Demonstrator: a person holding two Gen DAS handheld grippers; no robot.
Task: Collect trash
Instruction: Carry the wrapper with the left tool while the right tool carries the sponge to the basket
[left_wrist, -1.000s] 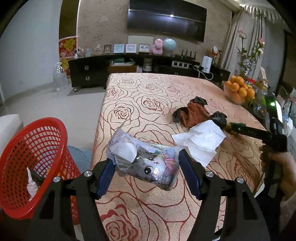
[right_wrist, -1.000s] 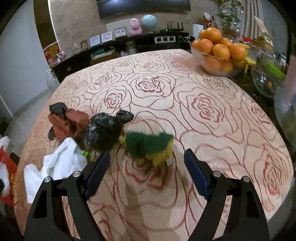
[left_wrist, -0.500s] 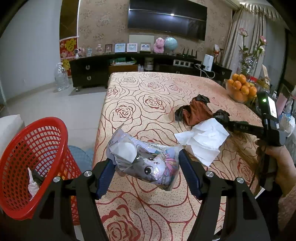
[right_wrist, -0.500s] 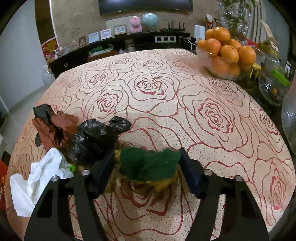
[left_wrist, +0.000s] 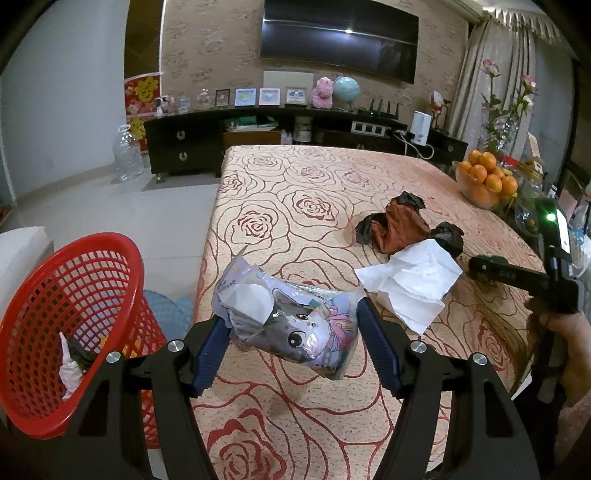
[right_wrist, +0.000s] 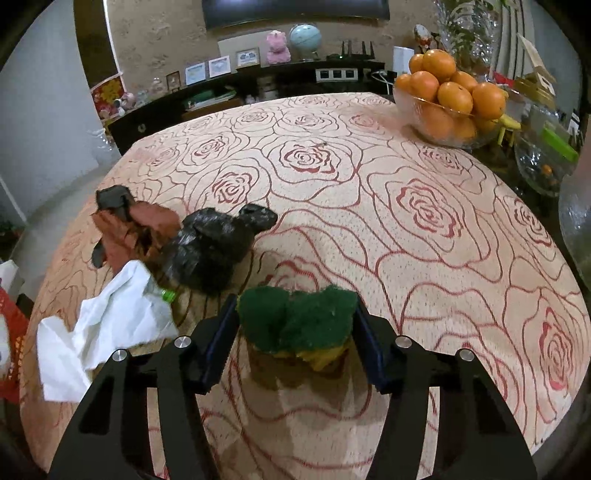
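My left gripper (left_wrist: 291, 343) is shut on a crumpled cartoon-print wrapper (left_wrist: 288, 321) and holds it above the table's near left edge. A red mesh basket (left_wrist: 44, 325) stands on the floor to its left with some trash inside. My right gripper (right_wrist: 295, 332) is shut on a green and yellow sponge (right_wrist: 299, 321) and holds it just above the rose-patterned tablecloth (right_wrist: 406, 221). Left of it lie a black bag (right_wrist: 214, 247), a brown wrapper (right_wrist: 129, 229) and a white tissue (right_wrist: 103, 325). These also show in the left wrist view, with the tissue (left_wrist: 410, 284) nearest.
A glass bowl of oranges (right_wrist: 450, 103) stands at the table's far right, with glass vessels (right_wrist: 546, 162) beside it. A dark TV cabinet (left_wrist: 207, 147) lines the far wall. A white seat (left_wrist: 18, 247) is left of the basket.
My right gripper moved forward and closed on the sponge, then lifted it slightly. My left gripper kept hold of the wrapper and barely moved.
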